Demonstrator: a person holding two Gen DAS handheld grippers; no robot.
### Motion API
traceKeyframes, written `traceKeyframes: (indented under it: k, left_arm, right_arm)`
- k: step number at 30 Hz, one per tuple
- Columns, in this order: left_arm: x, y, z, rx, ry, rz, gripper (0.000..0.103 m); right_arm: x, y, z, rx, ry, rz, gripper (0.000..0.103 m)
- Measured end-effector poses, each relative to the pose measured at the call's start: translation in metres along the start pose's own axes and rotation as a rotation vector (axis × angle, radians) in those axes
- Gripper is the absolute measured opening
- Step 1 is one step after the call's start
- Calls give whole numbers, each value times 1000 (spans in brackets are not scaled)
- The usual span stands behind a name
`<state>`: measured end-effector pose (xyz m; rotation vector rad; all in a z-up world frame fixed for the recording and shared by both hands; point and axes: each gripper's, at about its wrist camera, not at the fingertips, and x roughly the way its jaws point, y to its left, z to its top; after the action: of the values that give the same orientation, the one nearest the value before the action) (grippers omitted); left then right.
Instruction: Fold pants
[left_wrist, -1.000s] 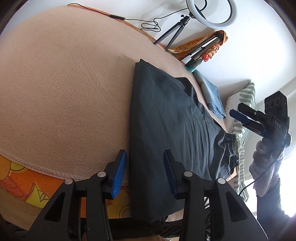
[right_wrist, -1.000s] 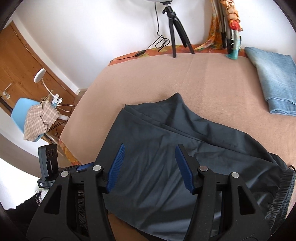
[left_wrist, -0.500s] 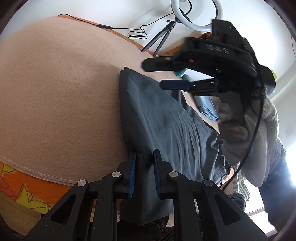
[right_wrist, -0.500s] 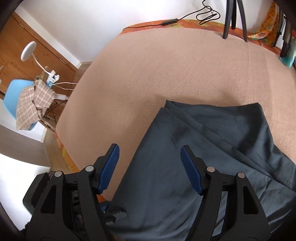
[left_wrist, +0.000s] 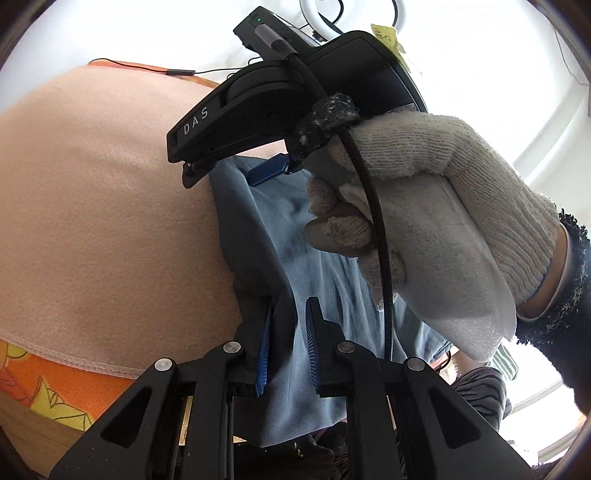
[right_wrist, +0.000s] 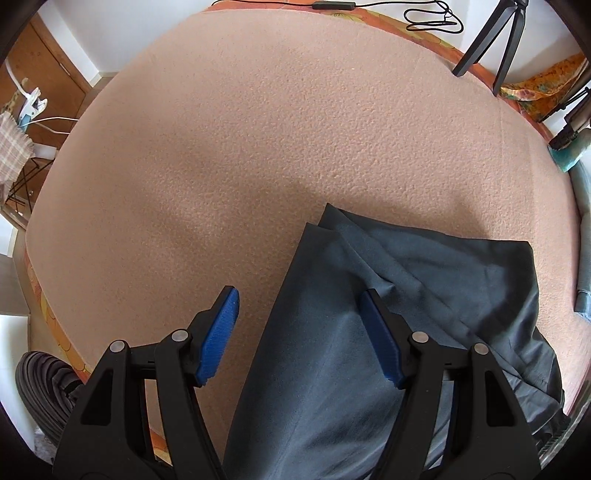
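Dark grey pants (right_wrist: 424, 295) lie folded lengthwise on a peach blanket (right_wrist: 258, 129), the leg ends toward the middle of the bed. My left gripper (left_wrist: 286, 332) is shut on the near edge of the pants (left_wrist: 321, 273) by the bed's front edge. My right gripper (right_wrist: 299, 325) is open and hovers low over the left edge of the legs, one finger over the blanket and one over the cloth. It also shows in the left wrist view (left_wrist: 258, 173), held by a white-gloved hand (left_wrist: 424, 206).
A tripod (right_wrist: 495, 40) and a black cable (right_wrist: 432, 14) stand at the far edge of the bed. Folded blue jeans (right_wrist: 585, 266) lie at the right edge. An orange patterned sheet (left_wrist: 48, 387) shows under the blanket's front hem.
My left gripper has closed on the pants' near edge. My right gripper has moved forward and down over the pant legs, staying open.
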<state>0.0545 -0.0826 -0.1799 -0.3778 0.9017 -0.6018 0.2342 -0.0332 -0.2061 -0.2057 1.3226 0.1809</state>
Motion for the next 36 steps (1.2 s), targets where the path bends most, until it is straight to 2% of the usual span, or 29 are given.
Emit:
traceKeyframes:
  k: [2,6,8,10,13,17,20,21,22,24,31,35,36]
  left_arm:
    - [0,-2,0,2,-1,5,14]
    - [-2,-4,-1,14,-6,17,14]
    - [-5,-6,-3,19,-13,42,22]
    - [-6,2,-1,1,-19,52,47]
    - [-3,18,-4,-78,7,38,47]
    - [1,26,-10,-120,30,24,47]
    - [3,23,-11,-123,38,-22,44]
    - [4,22,-11,-118,39,-32,34]
    - [5,21,-11,-113,41,-35,15]
    - [0,18,-8,-105,30,-57,8]
    - [-33,-26,-2,10,-59,-116,5]
    - [-40,-50,3,86,-74,-141,5]
    - [-39,-55,3,111,-71,-136,5]
  right_arm:
    - [3,-2,-1,-1,14,-5,58]
    - [4,-19,2,22,10,9,35]
    - [1,-30,2,47,6,41,23]
    - [-3,-41,1,86,-2,88,14]
    - [-7,-52,-2,109,-28,127,10]
    - [-16,-63,-6,137,-56,178,8]
    - [-25,-68,-5,153,-77,213,8]
    - [-29,-71,-7,155,-86,220,8]
    - [-35,-76,-13,156,-95,229,7]
    - [-46,-76,-16,156,-110,241,7]
    - [-84,-85,-18,175,-177,332,6]
    - [-97,-80,-19,154,-198,350,6]
    - [-95,-68,-18,141,-203,341,6]
